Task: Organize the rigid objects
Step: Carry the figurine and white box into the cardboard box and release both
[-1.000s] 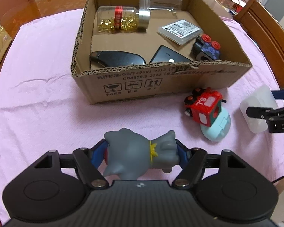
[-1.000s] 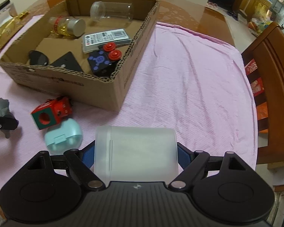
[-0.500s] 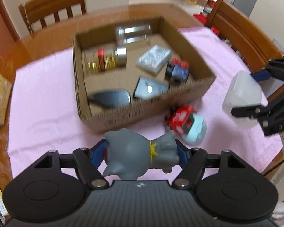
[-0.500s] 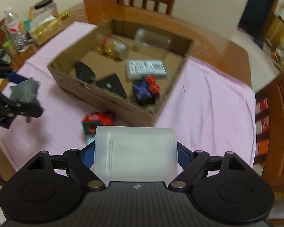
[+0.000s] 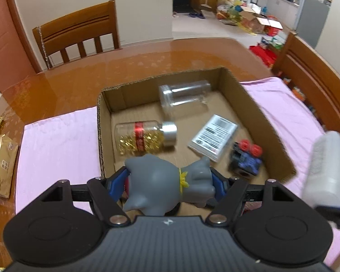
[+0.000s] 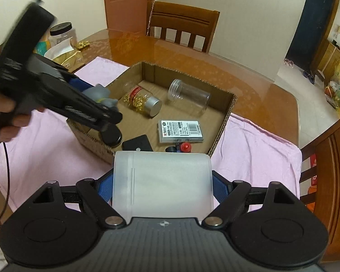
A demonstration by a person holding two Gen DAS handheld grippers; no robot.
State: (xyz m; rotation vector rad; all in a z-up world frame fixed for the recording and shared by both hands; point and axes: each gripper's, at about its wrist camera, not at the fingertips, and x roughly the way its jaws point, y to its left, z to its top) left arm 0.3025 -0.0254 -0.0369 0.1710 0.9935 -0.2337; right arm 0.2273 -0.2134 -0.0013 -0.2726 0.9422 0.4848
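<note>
Your left gripper [image 5: 170, 181] clamps the grey toy [image 5: 167, 185] above the box's [image 5: 260, 111] near edge. Your right gripper [image 6: 162, 181] clamps the white tub [image 6: 163, 185] over the near corner. Inside lie a capsule bottle [image 5: 145, 139], clear jar [image 5: 183, 97] and card case [image 5: 213, 140].

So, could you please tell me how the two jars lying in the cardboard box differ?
The capsule jar is filled with gold capsules, while the clear jar looks empty. The capsule jar wears a silver cap and a red band; the clear jar shows no cap and no label. The clear jar lies nearer the box's far wall. Both are transparent and lie on their sides in the cardboard box.
</note>
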